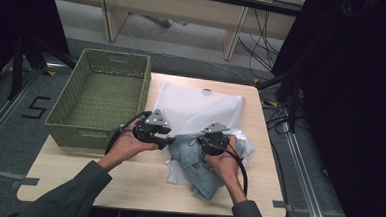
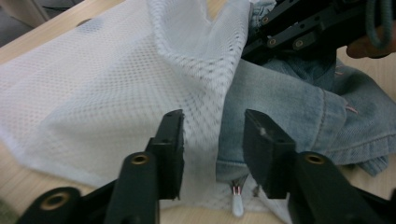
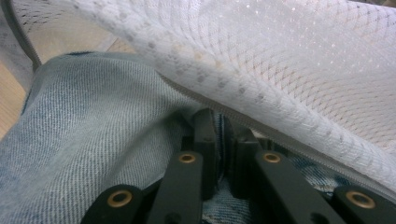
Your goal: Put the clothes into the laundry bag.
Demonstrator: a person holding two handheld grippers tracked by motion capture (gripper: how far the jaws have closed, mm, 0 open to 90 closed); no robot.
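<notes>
Hidden and cut-off parts

The denim garment (image 1: 198,164) lay partly hidden inside the white mesh bag (image 1: 196,106). In the right gripper view, mesh covered the far scene, and denim folds hid the right claw's (image 3: 219,135) tips.

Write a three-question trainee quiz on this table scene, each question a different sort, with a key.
1. True or false: the green basket holds the denim garment.
2. Which hand-held gripper is shut on the denim garment? A left hand-held gripper B right hand-held gripper
3. Fill in: the denim garment lies partly inside a white ____ bag.

Key: 1 false; 2 B; 3 mesh.
</notes>
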